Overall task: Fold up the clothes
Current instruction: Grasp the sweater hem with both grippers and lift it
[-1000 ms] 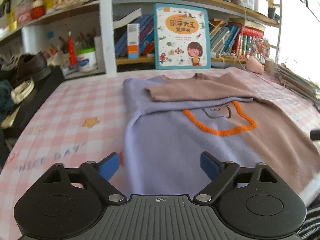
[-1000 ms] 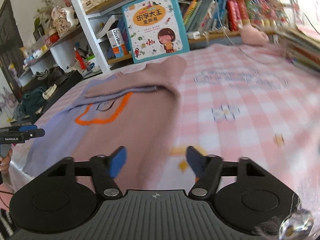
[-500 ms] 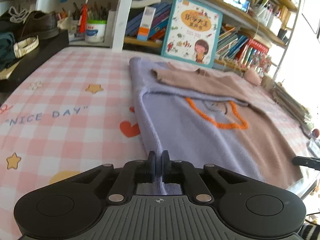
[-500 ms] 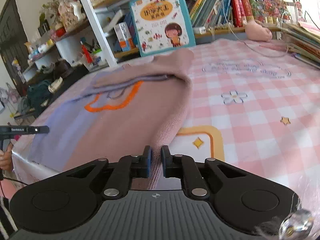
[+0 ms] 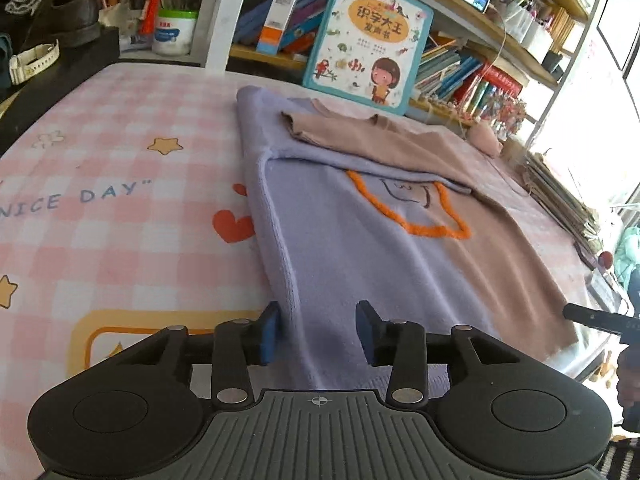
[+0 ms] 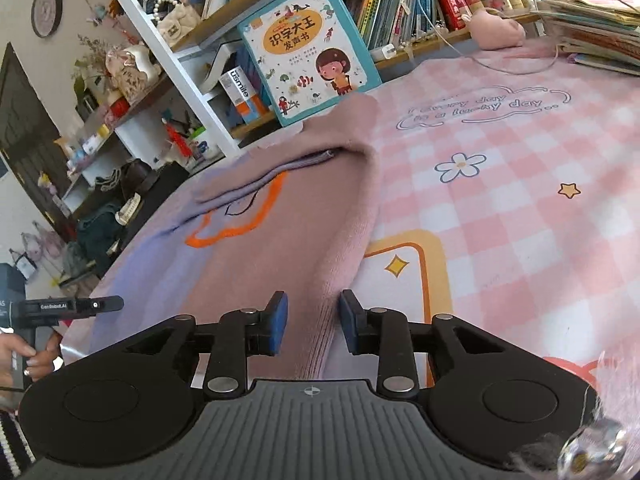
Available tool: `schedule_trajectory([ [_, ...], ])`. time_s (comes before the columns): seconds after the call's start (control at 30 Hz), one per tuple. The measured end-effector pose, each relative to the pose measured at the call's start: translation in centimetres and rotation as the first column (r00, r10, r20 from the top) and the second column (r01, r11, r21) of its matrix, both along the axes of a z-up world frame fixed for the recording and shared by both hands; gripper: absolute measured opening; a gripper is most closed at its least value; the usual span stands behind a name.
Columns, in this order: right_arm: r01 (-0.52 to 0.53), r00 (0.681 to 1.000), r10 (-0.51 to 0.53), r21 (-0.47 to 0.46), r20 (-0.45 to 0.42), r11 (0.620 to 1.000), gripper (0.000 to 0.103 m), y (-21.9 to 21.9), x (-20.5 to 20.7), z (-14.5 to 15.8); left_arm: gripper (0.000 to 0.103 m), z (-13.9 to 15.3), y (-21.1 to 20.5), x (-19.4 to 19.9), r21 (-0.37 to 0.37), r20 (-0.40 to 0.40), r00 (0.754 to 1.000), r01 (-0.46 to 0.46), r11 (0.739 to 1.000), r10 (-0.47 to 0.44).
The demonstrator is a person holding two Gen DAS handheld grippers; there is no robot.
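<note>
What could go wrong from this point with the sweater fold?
Both jaws are open, so neither hem corner is held. The left hand-held gripper straddles the sweater's lilac side seam; closing might catch only one layer. The right hand-held gripper straddles the tan edge. The folded-in sleeve lies loose and could slide when the hem lifts.

Lilac-and-mauve sweater (image 5: 360, 240) lies flat on the checked cloth, sleeves folded in.

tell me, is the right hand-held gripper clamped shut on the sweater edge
No: the right hand-held gripper is open, its blue pads standing apart on either side of the sweater edge.
</note>
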State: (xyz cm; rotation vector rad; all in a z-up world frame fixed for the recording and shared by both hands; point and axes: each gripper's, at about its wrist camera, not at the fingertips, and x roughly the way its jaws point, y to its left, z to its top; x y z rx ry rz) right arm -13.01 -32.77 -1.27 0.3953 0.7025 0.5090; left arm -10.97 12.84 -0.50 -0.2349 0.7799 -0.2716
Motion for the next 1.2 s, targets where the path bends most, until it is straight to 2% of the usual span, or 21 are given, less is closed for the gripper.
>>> schedule_trajectory([
  [0.07,-0.013,1.000,0.013,-0.012,0.003,1.000,0.013,0.3,0.1,0.0,0.024,0.1,-0.3,0.0,0.008,0.006,1.000,-0.004,1.000,0.004],
  [0.1,-0.019,1.000,0.019,-0.019,0.007,1.000,0.011,0.5,0.2,0.1,0.006,0.2,-0.4,0.0,0.015,0.011,1.000,-0.008,1.000,0.008],
  [0.13,-0.016,1.000,0.017,-0.014,0.021,1.000,0.010,0.5,0.1,0.3,0.004,0.6,-0.4,-0.1,0.016,0.024,1.000,-0.011,1.000,0.011],
  [0.27,-0.010,0.996,0.006,0.054,0.090,0.998,0.010,0.0,-0.3,1.8,0.004,2.4,-0.6,-0.5,-0.001,0.090,0.996,-0.005,1.000,0.005],
  [0.33,-0.014,0.994,0.008,0.053,0.105,0.999,0.010,0.0,-0.4,2.3,0.005,2.9,-0.7,-0.6,-0.011,0.102,0.995,0.004,1.000,-0.003],
  [0.5,-0.004,0.999,0.004,0.023,0.038,1.000,0.010,0.0,-0.2,1.1,0.006,0.9,-0.1,-0.3,-0.017,0.011,1.000,-0.020,1.000,0.020],
  [0.57,0.000,1.000,0.000,0.023,0.005,1.000,0.013,-0.3,-0.1,0.4,0.014,0.2,0.5,-0.4,-0.032,-0.030,0.999,-0.030,0.999,0.029],
  [0.63,0.003,1.000,-0.002,0.044,-0.017,0.999,0.015,-0.6,-0.1,0.0,0.031,-0.1,1.0,-0.8,-0.070,-0.048,0.998,-0.031,0.997,0.028],
  [0.7,-0.004,1.000,0.006,0.070,-0.029,0.998,0.020,-0.8,-0.1,-0.1,0.036,-0.1,1.2,-1.3,-0.093,-0.038,0.999,-0.023,0.995,0.019],
  [0.73,-0.011,0.999,0.014,0.082,-0.031,0.997,0.027,-0.9,-0.1,-0.1,0.036,-0.2,1.1,-1.4,-0.094,-0.033,0.999,-0.019,0.995,0.016],
  [0.8,-0.023,0.999,0.026,0.098,-0.028,0.995,0.032,-0.8,-0.2,0.0,0.034,-0.2,1.0,-1.5,-0.094,-0.022,1.000,-0.016,0.995,0.014],
  [0.87,-0.024,0.999,0.026,0.094,-0.024,0.995,0.030,-0.6,-0.2,0.0,0.034,-0.3,1.0,-1.4,-0.111,-0.020,1.000,-0.021,0.994,0.019],
  [0.93,-0.023,1.000,0.024,0.079,-0.020,0.997,0.014,-0.5,-0.2,0.0,0.026,-0.4,1.0,-1.2,-0.127,-0.026,0.999,-0.028,0.991,0.025],
  [0.97,-0.023,1.000,0.024,0.069,-0.018,0.997,0.013,-0.4,-0.3,0.1,0.022,-0.4,0.9,-1.1,-0.128,-0.029,0.999,-0.029,0.991,0.026],
  [1.03,-0.023,1.000,0.024,0.051,-0.013,0.998,0.012,-0.2,-0.4,0.1,0.006,-0.4,0.6,-1.1,-0.102,-0.020,0.999,-0.029,0.994,0.027],
  [1.2,-0.032,0.999,0.032,0.027,-0.008,0.999,0.010,0.3,-0.6,0.2,0.004,-0.2,1.5,-1.4,-0.138,-0.014,0.998,-0.062,0.988,0.061],
])
